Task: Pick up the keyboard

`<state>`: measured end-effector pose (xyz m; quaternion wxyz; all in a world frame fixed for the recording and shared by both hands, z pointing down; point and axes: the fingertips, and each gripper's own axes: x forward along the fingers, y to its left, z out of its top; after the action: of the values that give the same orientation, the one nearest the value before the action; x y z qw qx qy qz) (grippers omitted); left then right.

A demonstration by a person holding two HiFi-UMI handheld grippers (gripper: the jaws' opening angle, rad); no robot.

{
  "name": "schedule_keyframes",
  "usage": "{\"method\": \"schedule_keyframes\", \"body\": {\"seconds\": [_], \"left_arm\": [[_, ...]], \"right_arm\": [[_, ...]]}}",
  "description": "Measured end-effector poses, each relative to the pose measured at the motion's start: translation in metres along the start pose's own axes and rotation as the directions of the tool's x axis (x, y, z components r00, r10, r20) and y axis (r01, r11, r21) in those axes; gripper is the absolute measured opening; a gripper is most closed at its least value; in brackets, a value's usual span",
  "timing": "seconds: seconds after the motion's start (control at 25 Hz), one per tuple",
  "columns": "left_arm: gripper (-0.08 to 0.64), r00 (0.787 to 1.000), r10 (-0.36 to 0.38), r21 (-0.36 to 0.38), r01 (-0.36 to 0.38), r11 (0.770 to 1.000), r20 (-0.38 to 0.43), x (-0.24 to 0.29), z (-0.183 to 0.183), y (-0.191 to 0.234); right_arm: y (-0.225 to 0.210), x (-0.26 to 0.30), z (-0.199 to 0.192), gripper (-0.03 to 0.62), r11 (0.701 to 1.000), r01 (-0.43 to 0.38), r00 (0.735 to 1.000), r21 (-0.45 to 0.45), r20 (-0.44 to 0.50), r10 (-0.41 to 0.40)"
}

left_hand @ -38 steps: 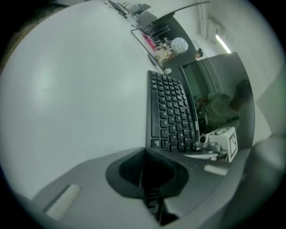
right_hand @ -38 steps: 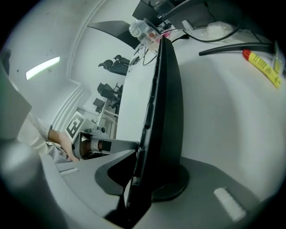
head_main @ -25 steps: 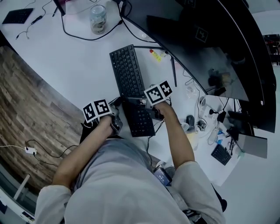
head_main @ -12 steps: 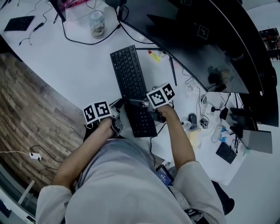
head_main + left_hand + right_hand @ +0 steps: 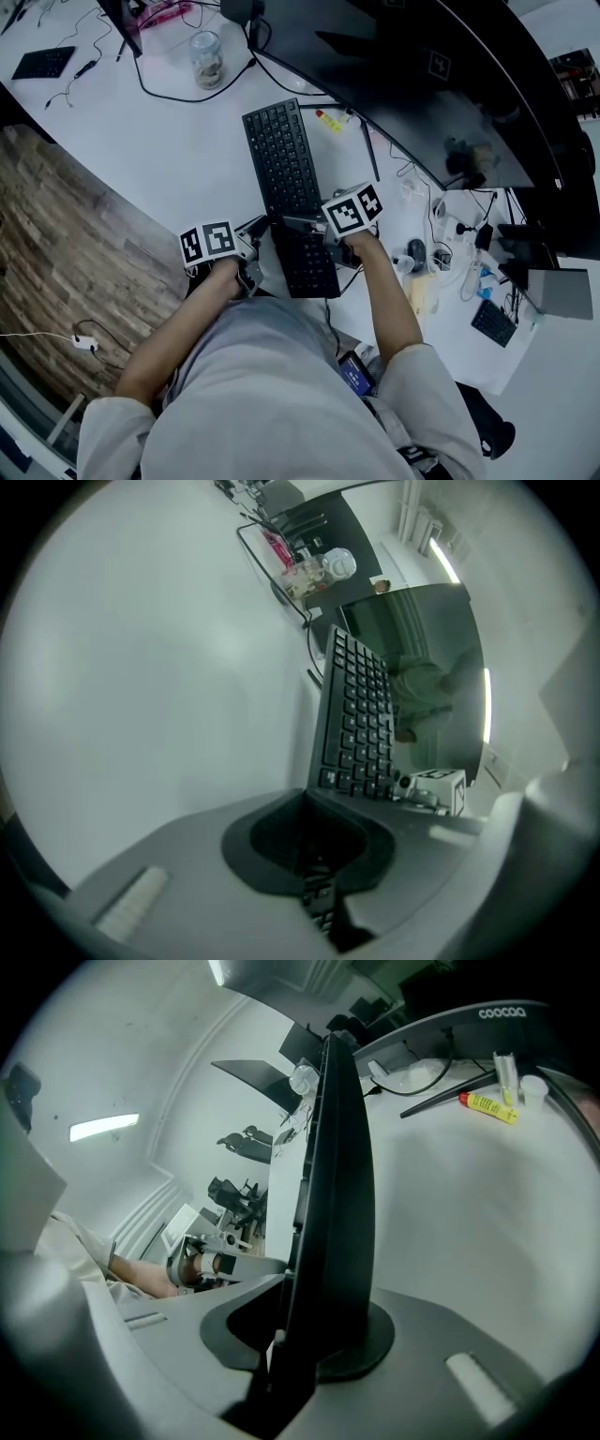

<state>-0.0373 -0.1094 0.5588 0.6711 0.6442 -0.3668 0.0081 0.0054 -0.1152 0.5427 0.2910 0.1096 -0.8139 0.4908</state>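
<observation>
Black keyboard over the white surface, long axis running away from the person toward the curved monitor. Left gripper is clamped on the keyboard's near-left edge; in the left gripper view the keys sit right in its jaws. Right gripper is clamped on the near-right edge; in the right gripper view the keyboard shows edge-on between the jaws. Glass jar stands well apart at the far left. Yellow tube lies near the keyboard's far end.

Bare desk left of the keyboard; monitor and cables (right side) hem it.
</observation>
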Motion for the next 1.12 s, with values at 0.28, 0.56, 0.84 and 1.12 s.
{"method": "schedule_keyframes", "body": {"seconds": [0.28,0.56,0.84,1.12], "left_arm": [[0.000,1.000,-0.017,0.007,0.017,1.000,0.010,-0.010,0.001,-0.007],[0.000,0.999,-0.031,0.048,0.030,0.998,0.031,-0.022,0.012,-0.012],[0.000,0.997,-0.048,0.075,0.044,0.996,0.056,-0.036,0.019,-0.022],[0.000,0.994,-0.079,0.115,0.069,0.991,0.080,-0.047,0.025,-0.036]], "right_arm": [[0.009,-0.013,0.002,0.083,0.999,0.022,0.998,-0.026,0.052,-0.021],[0.027,-0.021,0.004,0.083,0.998,0.034,0.994,-0.048,0.108,-0.029],[0.047,-0.040,0.011,0.081,0.996,0.046,0.981,-0.079,0.193,-0.030],[0.067,-0.057,0.014,0.081,0.992,0.070,0.961,-0.104,0.275,-0.039]]}}
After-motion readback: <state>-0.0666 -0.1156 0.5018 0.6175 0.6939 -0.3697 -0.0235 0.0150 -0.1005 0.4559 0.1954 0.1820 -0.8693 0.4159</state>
